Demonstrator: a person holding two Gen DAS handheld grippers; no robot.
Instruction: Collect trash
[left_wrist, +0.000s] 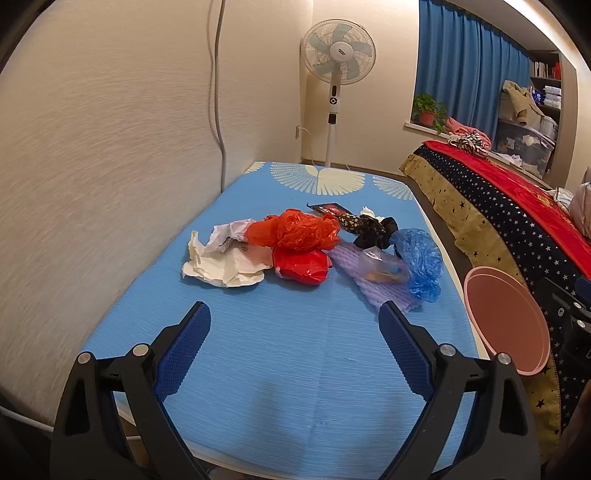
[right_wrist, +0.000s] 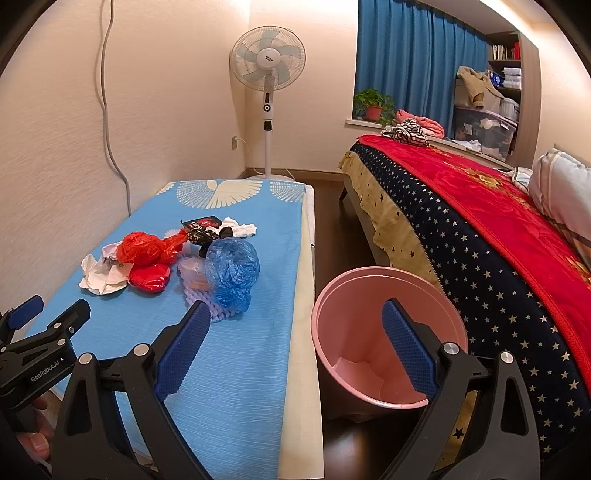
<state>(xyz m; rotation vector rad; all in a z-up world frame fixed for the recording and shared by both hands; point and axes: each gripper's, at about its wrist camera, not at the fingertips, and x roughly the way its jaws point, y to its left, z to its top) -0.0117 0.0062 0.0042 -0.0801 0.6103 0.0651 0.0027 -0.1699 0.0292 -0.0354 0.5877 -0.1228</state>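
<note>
"GenRobot.AI" in white on the black left gripper (right_wrist: 33, 314) body.

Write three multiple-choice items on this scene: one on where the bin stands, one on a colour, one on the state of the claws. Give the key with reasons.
1. Where is the pink bin?
A. on the blue table
B. on the floor between table and bed
C. on the bed

2. What colour is the crumpled bag nearest the bin?
A. blue
B. green
C. yellow

3. How are the two claws?
A. both shut on trash
B. one holds a bag
C. both open, empty

Key: B, the bin stands on the dark floor beside the blue table; A, the blue bag lies at the pile's bin side; C, left claw and right claw have fingers spread with nothing between.
</note>
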